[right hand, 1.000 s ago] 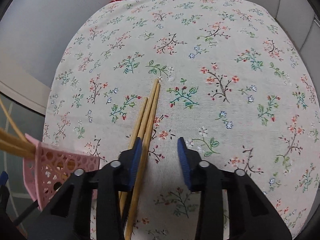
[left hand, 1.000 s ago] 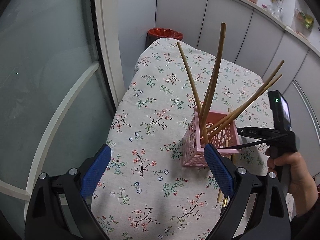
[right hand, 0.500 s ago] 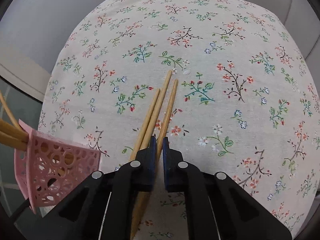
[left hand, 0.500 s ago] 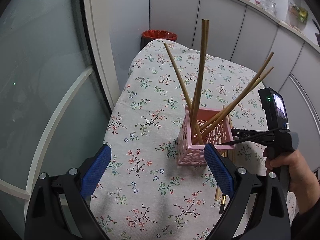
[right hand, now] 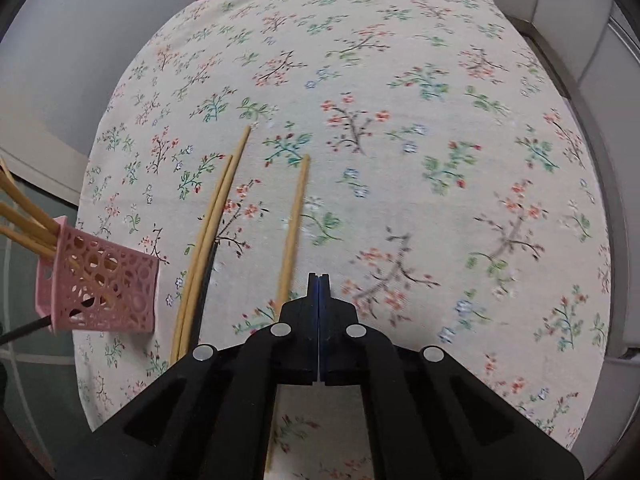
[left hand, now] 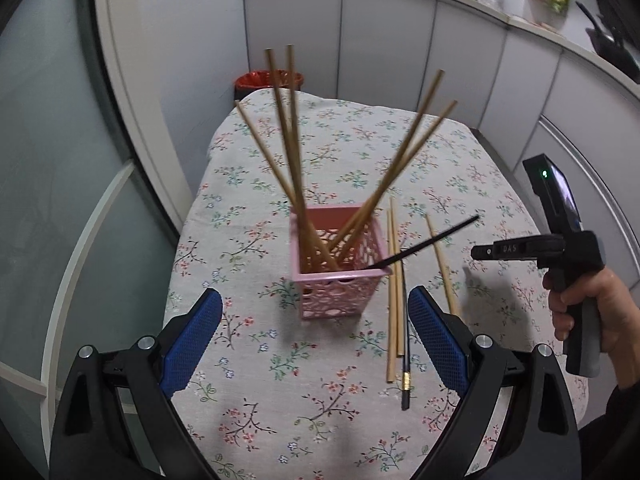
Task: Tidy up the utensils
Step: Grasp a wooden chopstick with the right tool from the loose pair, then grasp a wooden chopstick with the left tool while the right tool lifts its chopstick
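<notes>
Chopstick (right hand: 294, 224) on tablecloth (right hand: 400, 152), just left of closed right gripper (right hand: 319, 280).

Surface covering: floral tablecloth (left hand: 340, 148), cream ground with small red, blue and green sprigs. Red bin (left hand: 268, 80) at the far end of the surface, beside a glass partition (left hand: 48, 160). White cabinet panels (left hand: 400, 48) behind, cluttered ledge above.

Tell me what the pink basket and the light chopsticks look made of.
Pink basket: likely molded plastic, with uniform matte pink walls and round cutouts. Light chopsticks: probably bamboo or wood, judging by the tan, unglossy shafts; grain is too blurred to confirm.
</notes>
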